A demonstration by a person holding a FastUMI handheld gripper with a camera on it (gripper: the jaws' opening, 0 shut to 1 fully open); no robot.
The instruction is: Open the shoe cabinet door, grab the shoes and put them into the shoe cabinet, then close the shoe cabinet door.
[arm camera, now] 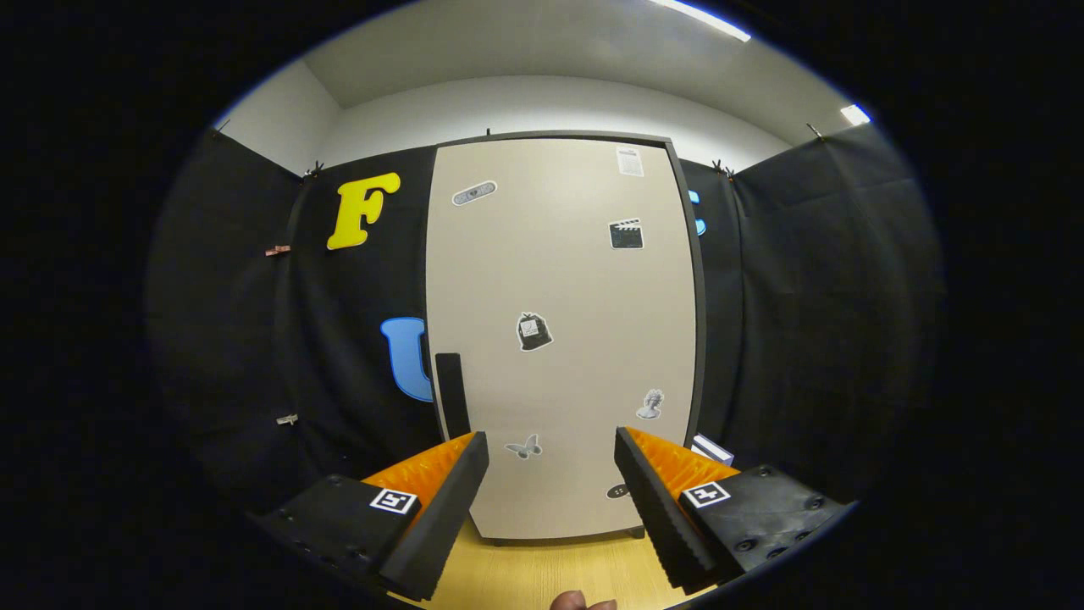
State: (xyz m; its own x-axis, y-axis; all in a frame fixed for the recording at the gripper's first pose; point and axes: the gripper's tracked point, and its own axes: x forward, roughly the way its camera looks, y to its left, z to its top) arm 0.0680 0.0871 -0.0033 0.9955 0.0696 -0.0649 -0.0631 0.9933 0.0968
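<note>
Shoe cabinet door: closed, straight beyond the fingers, stickers on it.
Handle: dark strip at the door's left edge.
Hand-held gripper: fingers wide apart, holding nothing.
White object: beside the door's lower right, partly hidden, unclear.

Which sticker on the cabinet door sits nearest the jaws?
The butterfly sticker, low on the shoe cabinet door, just beyond the open gripper. The bag sticker and clapperboard sticker sit higher.

Ahead of you the tall beige shoe cabinet stands upright, its door shut, a dark handle at its left edge and small stickers scattered across it.
</note>
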